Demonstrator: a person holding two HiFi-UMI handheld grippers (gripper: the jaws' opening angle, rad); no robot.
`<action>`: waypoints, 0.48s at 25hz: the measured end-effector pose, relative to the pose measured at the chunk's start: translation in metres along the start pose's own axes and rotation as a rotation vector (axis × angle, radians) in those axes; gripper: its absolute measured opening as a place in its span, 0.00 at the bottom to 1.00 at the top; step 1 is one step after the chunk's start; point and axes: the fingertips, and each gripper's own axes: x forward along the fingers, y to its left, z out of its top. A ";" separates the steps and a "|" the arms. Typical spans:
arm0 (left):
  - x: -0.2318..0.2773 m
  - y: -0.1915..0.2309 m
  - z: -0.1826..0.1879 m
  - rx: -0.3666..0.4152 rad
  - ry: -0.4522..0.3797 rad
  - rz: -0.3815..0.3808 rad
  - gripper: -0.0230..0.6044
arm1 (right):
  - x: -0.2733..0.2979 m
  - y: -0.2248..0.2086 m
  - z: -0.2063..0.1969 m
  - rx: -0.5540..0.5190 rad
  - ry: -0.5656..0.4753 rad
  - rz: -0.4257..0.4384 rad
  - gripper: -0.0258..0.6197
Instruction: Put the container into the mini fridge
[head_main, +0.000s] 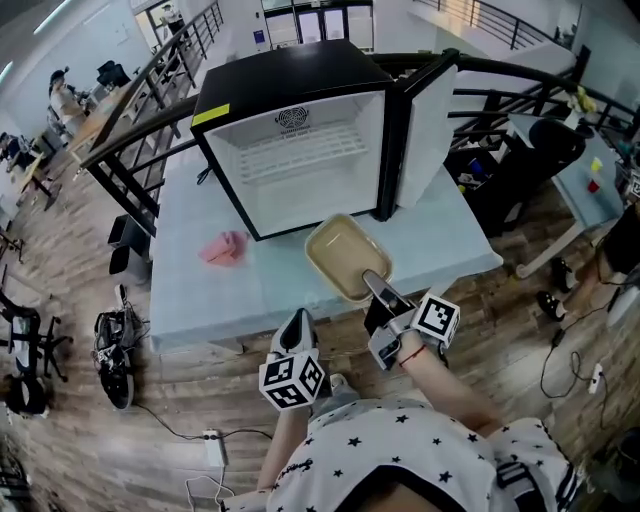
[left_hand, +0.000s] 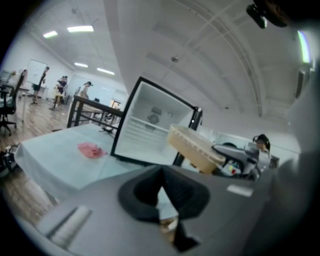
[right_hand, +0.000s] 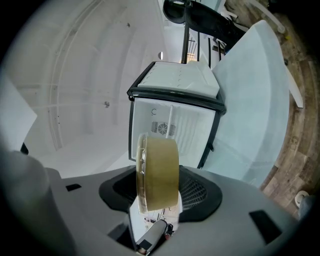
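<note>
- The right gripper (head_main: 374, 284) is clamped on the near edge of the container (head_main: 340, 255).
- The container is tan and has nothing in it that can be seen. Its open side faces up.
- It is held over the table (head_main: 210, 290), just in front of the fridge (head_main: 290, 85). It is not inside.
- The fridge stands on the table with its door (head_main: 425, 130) swung wide to the right. A white shelf shows inside.
- The left gripper (head_main: 296, 322) is at the near edge of the table, left of the right one. Its jaws look pressed together with nothing between them.
- A pink cloth (head_main: 225, 247) lies on the table, left of the container and apart from it.
</note>
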 end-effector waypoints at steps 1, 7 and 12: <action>0.005 0.003 0.002 0.002 0.003 -0.009 0.05 | 0.005 -0.001 0.001 0.000 -0.008 -0.003 0.39; 0.034 0.025 0.015 0.011 0.030 -0.057 0.05 | 0.037 -0.004 0.006 -0.004 -0.054 -0.014 0.39; 0.053 0.041 0.024 0.026 0.042 -0.096 0.05 | 0.060 -0.004 0.013 0.002 -0.100 -0.015 0.39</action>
